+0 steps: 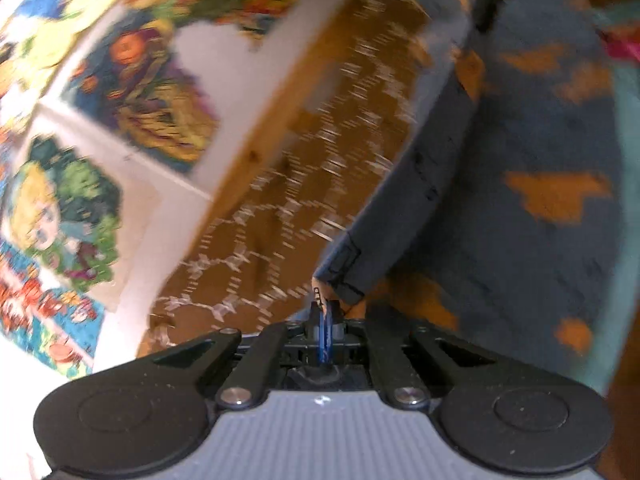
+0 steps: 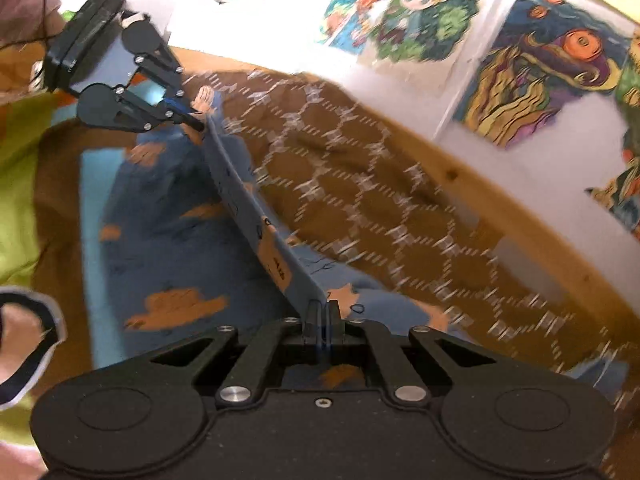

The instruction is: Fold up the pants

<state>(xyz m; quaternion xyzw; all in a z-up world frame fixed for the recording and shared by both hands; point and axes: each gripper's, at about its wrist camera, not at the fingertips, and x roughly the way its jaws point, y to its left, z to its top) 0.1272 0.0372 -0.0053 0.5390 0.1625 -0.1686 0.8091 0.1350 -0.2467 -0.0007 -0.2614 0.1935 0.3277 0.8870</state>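
Both grippers grip one pants (image 2: pixel 180 240) edge above the brown bedspread (image 2: pixel 360 184). Left gripper (image 1: pixel 326 312) and right gripper (image 2: pixel 322 312) fingers are closed on fabric. Recommendation: keep edge taut, lower evenly, align hems.

A brown bedspread (image 2: pixel 360 184) with a white honeycomb pattern of small dashes covers the bed. A light wooden bed rail (image 2: pixel 516 216) with dark knots runs along its far side, next to a white wall (image 2: pixel 472 92). On the wall hang colourful drawings: one of a blond cartoon girl (image 2: pixel 416 8) with green leaves around her, and beside it one of a figure with orange pumpkins (image 2: pixel 560 64) and yellow hair. At the left edge of the right wrist view lies a lime green cloth (image 2: pixel 16 184).
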